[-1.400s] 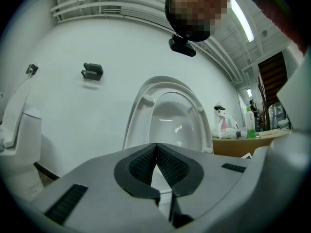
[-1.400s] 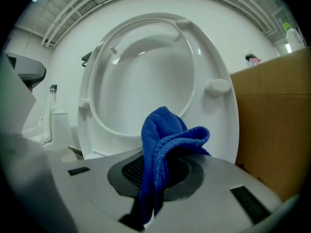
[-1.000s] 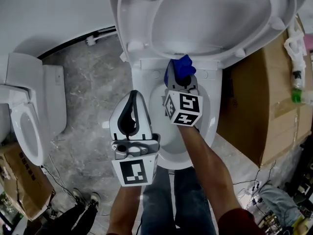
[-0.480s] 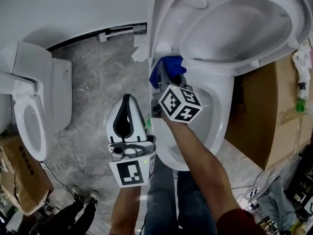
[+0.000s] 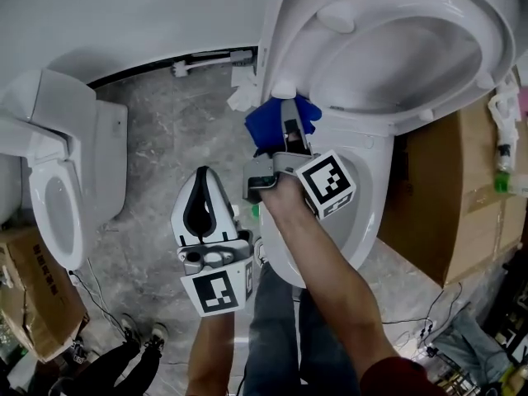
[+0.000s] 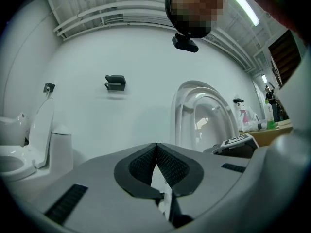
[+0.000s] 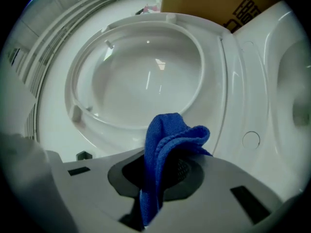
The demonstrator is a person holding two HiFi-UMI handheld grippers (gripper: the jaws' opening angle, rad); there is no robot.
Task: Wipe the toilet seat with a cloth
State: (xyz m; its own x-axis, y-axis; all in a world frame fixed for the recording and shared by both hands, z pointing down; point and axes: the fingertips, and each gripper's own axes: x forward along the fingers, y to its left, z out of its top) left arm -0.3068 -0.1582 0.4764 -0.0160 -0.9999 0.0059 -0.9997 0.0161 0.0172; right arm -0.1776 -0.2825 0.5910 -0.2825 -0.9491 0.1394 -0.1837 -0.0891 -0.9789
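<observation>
A white toilet (image 5: pixel 367 188) is pictured from above, its seat (image 5: pixel 396 48) raised upright. Beside the bowl, over the grey floor (image 5: pixel 157 139), the left gripper (image 5: pixel 204 174) is held with its jaws pressed together on nothing. The right gripper (image 5: pixel 289 114) is pointed at the raised seat's lower left edge, and a folded blue cloth (image 7: pixel 163 140) is pinched between its jaws, close to that edge.

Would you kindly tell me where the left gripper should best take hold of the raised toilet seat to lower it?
I would pinch the toilet seat by its left rim, approaching from the left: that edge is thin, stands upright nearest the left gripper, whose jaws are shut and must open first.
</observation>
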